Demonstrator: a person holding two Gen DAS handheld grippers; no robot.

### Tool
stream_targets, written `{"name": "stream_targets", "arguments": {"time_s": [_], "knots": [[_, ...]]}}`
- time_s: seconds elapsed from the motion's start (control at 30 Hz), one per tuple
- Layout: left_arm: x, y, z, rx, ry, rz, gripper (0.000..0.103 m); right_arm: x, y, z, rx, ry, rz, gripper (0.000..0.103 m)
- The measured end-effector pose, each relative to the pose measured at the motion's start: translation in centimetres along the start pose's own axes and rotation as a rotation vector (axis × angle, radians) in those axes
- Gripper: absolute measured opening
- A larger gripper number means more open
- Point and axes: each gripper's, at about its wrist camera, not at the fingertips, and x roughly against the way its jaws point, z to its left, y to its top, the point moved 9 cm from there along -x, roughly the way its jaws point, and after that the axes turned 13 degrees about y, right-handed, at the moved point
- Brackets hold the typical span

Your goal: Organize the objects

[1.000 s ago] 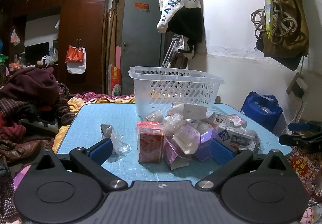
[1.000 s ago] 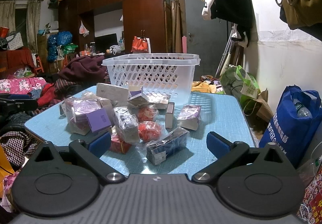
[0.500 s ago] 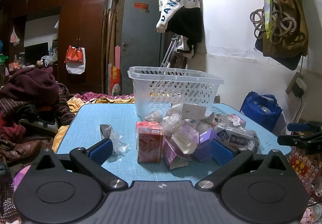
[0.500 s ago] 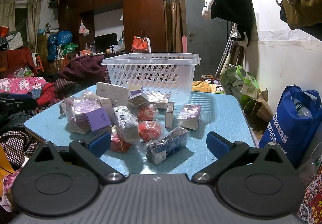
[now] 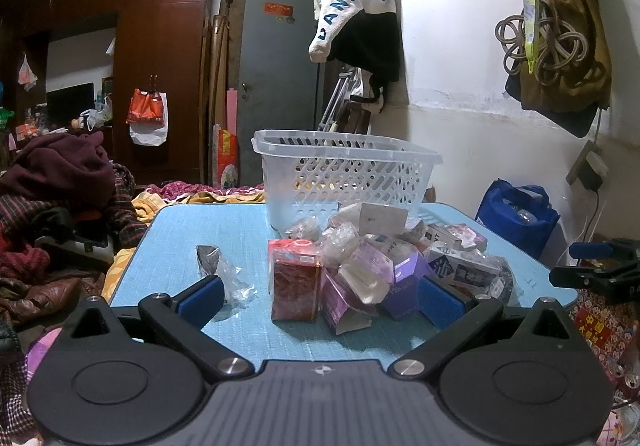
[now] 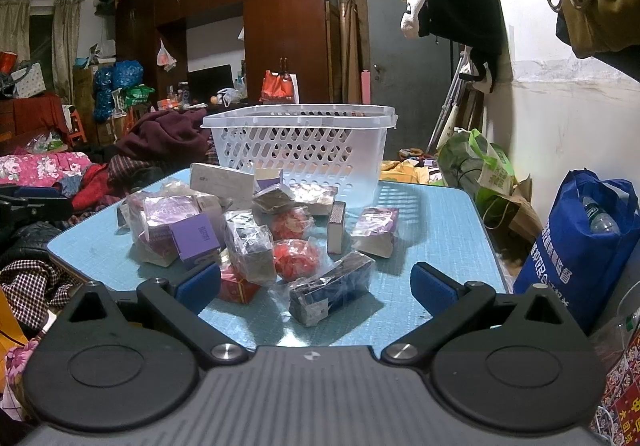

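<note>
You are at the start of a pick: both tools hover at the near edge of the blue table (image 5: 168, 230), and nothing is held. Your left gripper (image 5: 320, 296) has its jaws spread wide and empty, facing the red box (image 5: 296, 280) that stands upright at the front of the pile, with a purple box (image 5: 346, 304) just beside it. Your right gripper (image 6: 316, 284) is likewise wide open and empty, looking at the dark blue wrapped box (image 6: 332, 288) lying nearest, with the red netted bundle (image 6: 296, 254) just behind. The white basket (image 5: 344, 177) stands at the far side of the table behind the heap; whether it holds anything cannot be told. The likely next move is to close in on one front item. Choose the nearest, since the packages touch and overlap, and a grab deeper in could drag neighbours.
</note>
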Motion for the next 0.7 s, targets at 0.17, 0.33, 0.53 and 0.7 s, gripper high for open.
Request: {"name": "stream_targets", "arguments": {"time_s": [0.17, 0.33, 0.53, 0.7], "knots": [[0.01, 0.01, 0.01, -0.001, 0.0, 0.0, 0.103, -0.1, -0.15, -0.09, 0.0, -0.001, 0.002, 0.103], [0.01, 0.03, 0.08, 0.002, 0.003, 0.0, 0.103, -0.1, -0.16, -0.09, 0.0, -0.001, 0.003, 0.103], [0.08, 0.08, 0.13, 0.002, 0.0, -0.001, 0.103, -0.08, -0.15, -0.11, 0.0, 0.0, 0.002, 0.103], [-0.11, -0.02, 0.08, -0.014, 0.009, 0.003, 0.103, -0.09, -0.16, -0.11, -0.001, 0.001, 0.003, 0.103]]}}
